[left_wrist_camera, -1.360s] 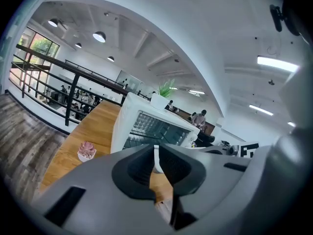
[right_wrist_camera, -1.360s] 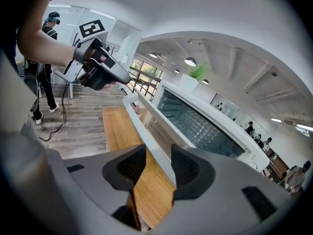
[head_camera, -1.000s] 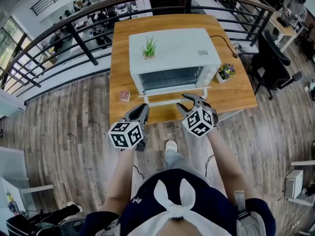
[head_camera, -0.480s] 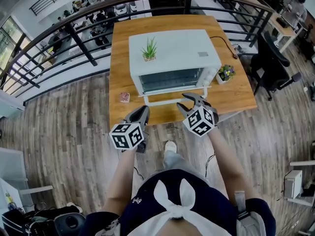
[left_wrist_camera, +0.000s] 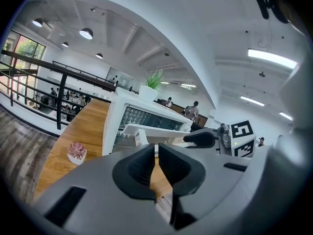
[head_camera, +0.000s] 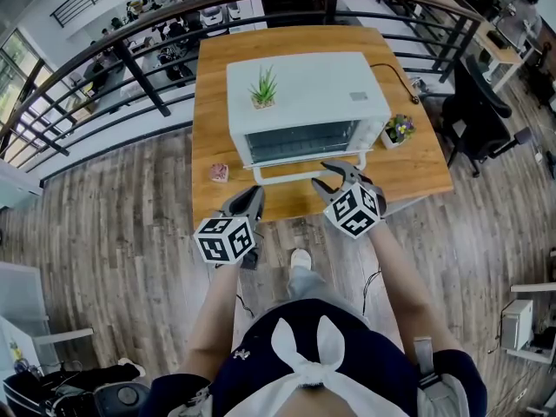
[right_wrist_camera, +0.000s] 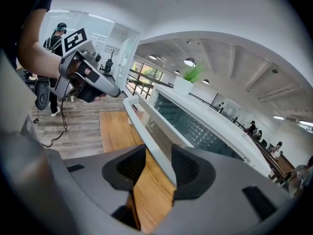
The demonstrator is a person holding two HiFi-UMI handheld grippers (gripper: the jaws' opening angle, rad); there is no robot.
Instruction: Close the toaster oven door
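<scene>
Wood table (head_camera: 217,94) in front of you carries the white toaster oven (head_camera: 313,85), set square to you, approx mid-table. Its door (head_camera: 300,142) isn't shut: the top edge leans out toward you, w/ the white handle bar (head_camera: 304,175) hanging forward over the front strip of the tabletop.

Your right gripper (head_camera: 334,176) is at the right part of that bar, jaws wide, bar running btwn them. In the right gripper view (right_wrist_camera: 159,153) the handle bar (right_wrist_camera: 146,126) sits hard by the right-hand pad & wood shows through the gap on the other side, so no squeeze on it; can't tell if it touches that pad.

Your left gripper (head_camera: 252,194) hangs at the table's front edge, left of the right one & apart from the oven. Its jaws are pressed together w/ nothing btwn them, as the left gripper view (left_wrist_camera: 156,153) shows, tips aimed toward the bar's left end.

Other bits:
- Small green plant (head_camera: 263,87) stands on the oven roof, front-left.
- Pink succulent (head_camera: 220,171) in a white pot sits on the table just left of the oven's front corner.
- Little flower pot (head_camera: 399,129) sits beside the oven's right side.
- Black cord (head_camera: 395,72) trails across the table behind that.
- Dark railing (head_camera: 130,50) runs behind the table.
</scene>
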